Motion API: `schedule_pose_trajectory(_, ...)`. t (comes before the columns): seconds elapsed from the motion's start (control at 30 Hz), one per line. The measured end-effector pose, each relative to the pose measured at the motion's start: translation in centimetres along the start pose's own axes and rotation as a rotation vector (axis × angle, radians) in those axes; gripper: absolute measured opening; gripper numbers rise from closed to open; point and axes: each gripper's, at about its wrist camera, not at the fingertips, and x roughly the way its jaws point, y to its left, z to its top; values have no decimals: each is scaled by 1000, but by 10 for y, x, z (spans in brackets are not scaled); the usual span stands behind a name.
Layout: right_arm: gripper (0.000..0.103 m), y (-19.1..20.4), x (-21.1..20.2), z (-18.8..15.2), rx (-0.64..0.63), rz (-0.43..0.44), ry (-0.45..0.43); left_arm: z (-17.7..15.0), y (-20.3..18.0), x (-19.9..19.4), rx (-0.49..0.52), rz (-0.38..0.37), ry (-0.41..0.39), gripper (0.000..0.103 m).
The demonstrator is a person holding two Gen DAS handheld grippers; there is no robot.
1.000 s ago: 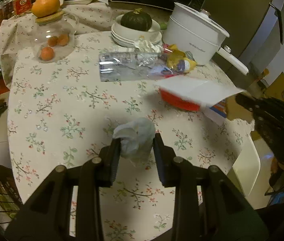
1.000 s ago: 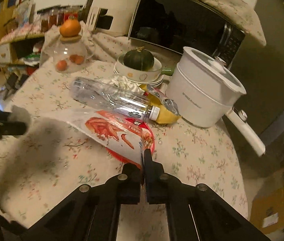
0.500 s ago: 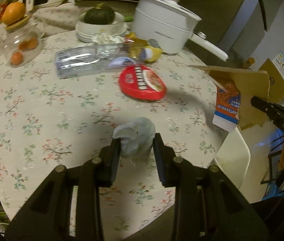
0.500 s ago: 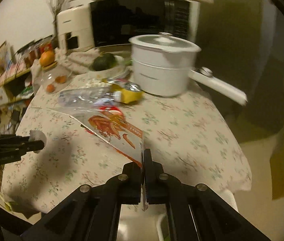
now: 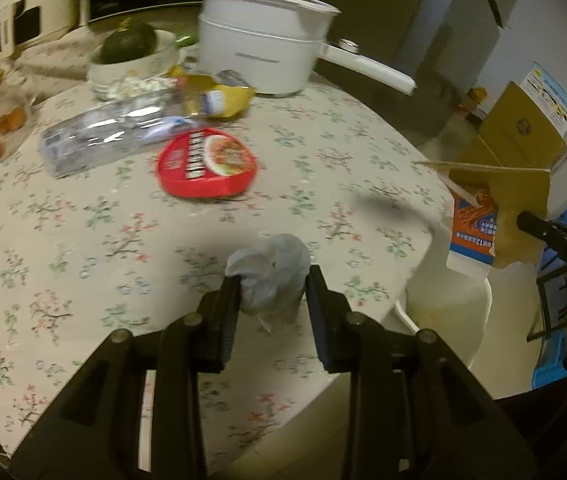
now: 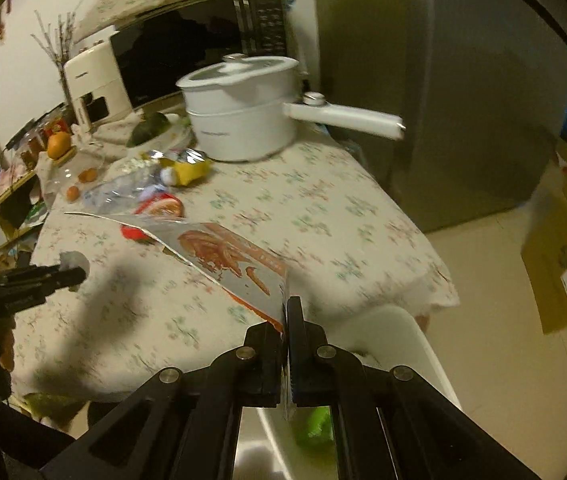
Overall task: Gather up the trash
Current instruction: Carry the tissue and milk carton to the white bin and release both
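Carrying two pieces of trash past the table's edge toward the white bin beside it.

The left gripper (image 5: 271, 296) is clenched on a crumpled tissue (image 5: 269, 270) above the table (image 5: 83, 240) near its edge; the right gripper (image 6: 285, 320) is pinched tight on a flat snack wrapper (image 6: 227, 256), whose long axis runs from the jaws back over the tablecloth. The white bin (image 6: 423, 344) lies directly below the right jaws, so the right hand is nearer.
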Motion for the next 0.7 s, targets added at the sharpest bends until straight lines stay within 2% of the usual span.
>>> schedule_pose_trajectory(0.23,3,-34,-9,-25,40,-26,47,1,-40,10,72,-42,16,34)
schedule_pose_trajectory(0.4,3,-64,1,-47,113,-36,136,-2,-67,14,131,-69,16,34)
schedule_pose_trajectory(0.7,3,-100,23,-77,202,-70,271,-11,-94,27,188,-69,39,34)
